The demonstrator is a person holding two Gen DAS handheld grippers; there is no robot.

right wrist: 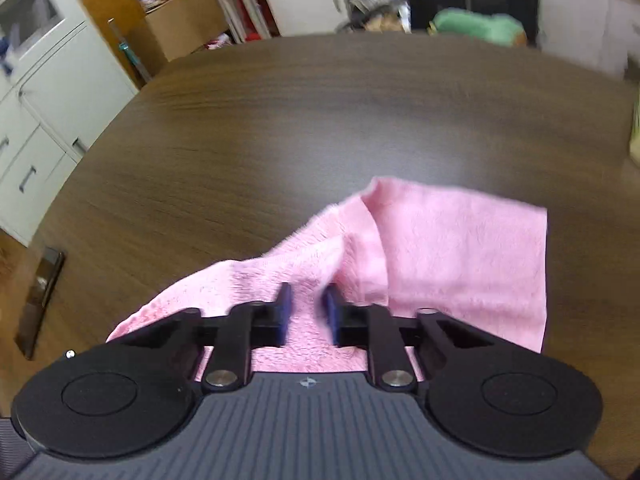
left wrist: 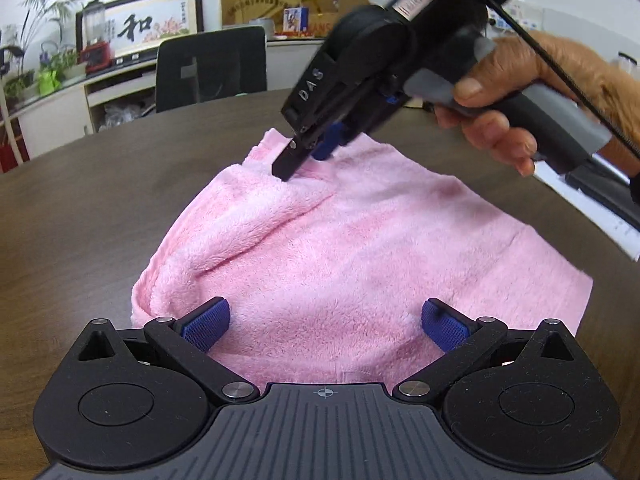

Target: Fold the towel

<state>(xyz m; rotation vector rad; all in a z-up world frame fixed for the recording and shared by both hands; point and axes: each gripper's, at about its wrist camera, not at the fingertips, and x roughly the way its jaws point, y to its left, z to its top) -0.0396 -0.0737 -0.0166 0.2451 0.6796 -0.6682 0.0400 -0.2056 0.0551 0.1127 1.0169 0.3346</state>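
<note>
A pink towel [left wrist: 340,248] lies on the dark wooden desk [left wrist: 100,208], and it is not flat: on the side far from the left gripper [left wrist: 326,326] one corner is raised into a soft ridge. The left gripper hovers over the near edge of the towel with its blue fingers [left wrist: 208,324] wide apart, and no cloth is between them. The right gripper [left wrist: 304,160], held by a bare hand [left wrist: 520,92], reaches down at the raised far corner of the towel. In its own wrist view the right gripper [right wrist: 306,314] has its fingers [right wrist: 285,312] close together with pink cloth in the narrow gap, but this picture is blurred, so I cannot tell if they really clamp the towel. Beyond the towel, behind the far edge of the desk, stands a black office chair [left wrist: 212,64], and behind it a framed calligraphy picture [left wrist: 148,24] leans on a white cabinet.
</note>
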